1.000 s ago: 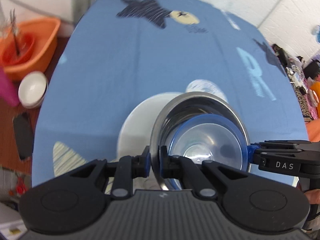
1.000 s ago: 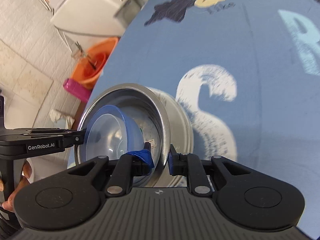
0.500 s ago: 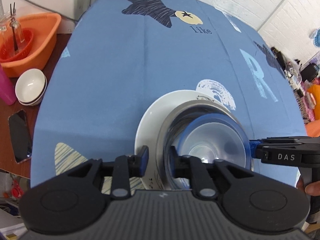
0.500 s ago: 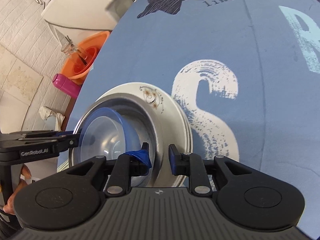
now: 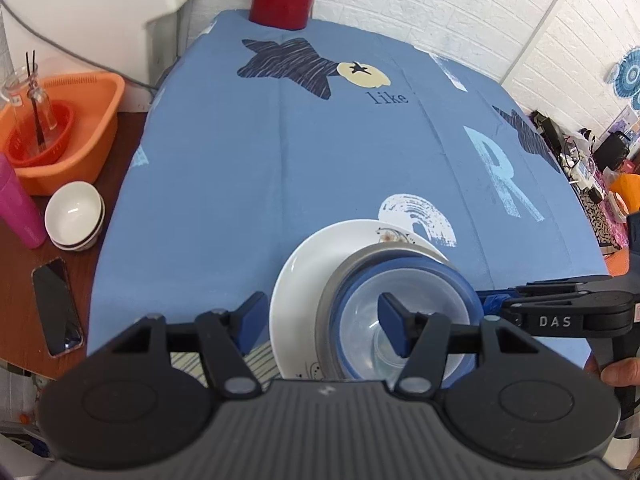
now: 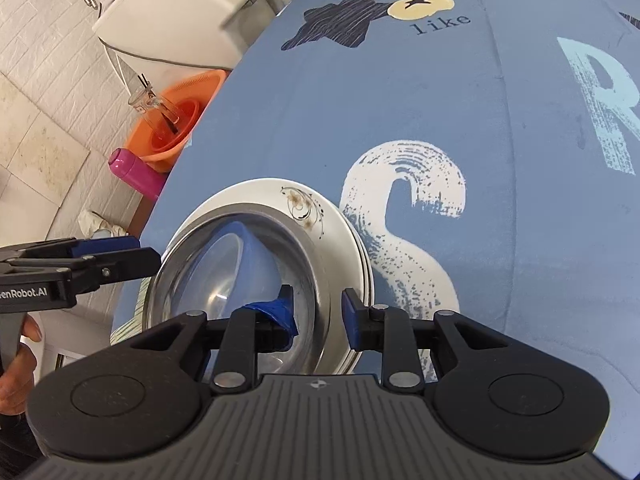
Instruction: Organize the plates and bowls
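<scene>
1. Because the stack is round and has no long axis, the governing relation is rim position: the steel bowl (image 5: 340,276) sits mouth-up on the white plate (image 5: 296,280), and the blue-rimmed clear bowl (image 5: 404,304) is nested inside it, also mouth-up.
2. The stack rests on the blue cloth (image 5: 248,168) covering the bench, near the front edge, beside the printed white letter S (image 6: 404,216).
3. The left tongs (image 5: 324,322) are spread wide. One pad hangs over the clear bowl's interior; the other is outside the plate's left edge. Neither pad appears to touch anything.
4. The right tongs (image 6: 316,312) are also parted and grip nothing. They straddle the steel bowl's right-hand wall: the taped inner pad lies inside the bowl, the outer pad just outside the rim, over the plate.
5. In the right wrist view the steel bowl (image 6: 240,280) lies directly ahead of and below the right tongs, with the left tongs (image 6: 116,252) at its far side.
6. Judgement: both tongs are about equally near the stack; the right pair is better aligned for a rim pinch, the left pair is set for withdrawal.
7. Outward, on the brown surface at the left, stand stacked white bowls (image 5: 74,216), a phone (image 5: 58,306), a pink bottle (image 5: 18,204) and an orange basin (image 5: 80,128).
</scene>
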The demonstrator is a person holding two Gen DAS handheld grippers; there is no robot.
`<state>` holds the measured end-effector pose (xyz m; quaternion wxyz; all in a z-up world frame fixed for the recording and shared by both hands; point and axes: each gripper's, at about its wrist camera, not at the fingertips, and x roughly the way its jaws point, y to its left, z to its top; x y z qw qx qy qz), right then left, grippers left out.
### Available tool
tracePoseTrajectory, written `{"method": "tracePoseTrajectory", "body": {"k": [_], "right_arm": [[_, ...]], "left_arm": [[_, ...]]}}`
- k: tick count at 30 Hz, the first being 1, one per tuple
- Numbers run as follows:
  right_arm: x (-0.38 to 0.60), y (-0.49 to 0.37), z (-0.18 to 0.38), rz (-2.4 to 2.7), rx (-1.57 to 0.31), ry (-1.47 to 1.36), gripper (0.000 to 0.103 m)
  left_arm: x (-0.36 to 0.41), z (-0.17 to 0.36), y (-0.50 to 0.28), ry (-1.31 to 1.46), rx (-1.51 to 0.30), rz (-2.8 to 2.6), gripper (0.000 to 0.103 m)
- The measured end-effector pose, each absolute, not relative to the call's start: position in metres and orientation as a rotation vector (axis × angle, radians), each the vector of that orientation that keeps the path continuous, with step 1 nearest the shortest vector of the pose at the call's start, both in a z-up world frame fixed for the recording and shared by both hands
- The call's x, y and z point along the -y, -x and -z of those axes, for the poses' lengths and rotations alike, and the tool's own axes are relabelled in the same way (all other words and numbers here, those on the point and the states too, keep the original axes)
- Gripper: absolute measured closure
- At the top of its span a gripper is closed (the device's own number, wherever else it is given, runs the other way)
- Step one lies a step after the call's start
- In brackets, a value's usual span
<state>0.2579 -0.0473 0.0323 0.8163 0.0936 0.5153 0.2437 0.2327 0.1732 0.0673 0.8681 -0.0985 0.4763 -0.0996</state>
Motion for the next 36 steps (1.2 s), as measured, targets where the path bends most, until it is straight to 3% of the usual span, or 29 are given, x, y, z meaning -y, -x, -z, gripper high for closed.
{"method": "tracePoseTrajectory", "body": {"k": [9, 24, 36], "right_arm": [[0.08, -0.248, -0.056, -0.454, -1.004, -0.221, 0.091], [0.11, -0.226, -0.044, -0.301, -0.968, -0.38, 0.085], [0.129, -0.179, -0.029, -0.343, -0.752, -0.504, 0.084]], "left_arm": [[-0.17, -0.077, -0.236, 0.224, -0.969, 0.231, 0.043], [-0.135, -0.096, -0.194, 0.289, -0.781, 0.26, 0.042], [-0.08, -0.089, -0.16, 0.231, -0.63, 0.185, 0.039]]}}
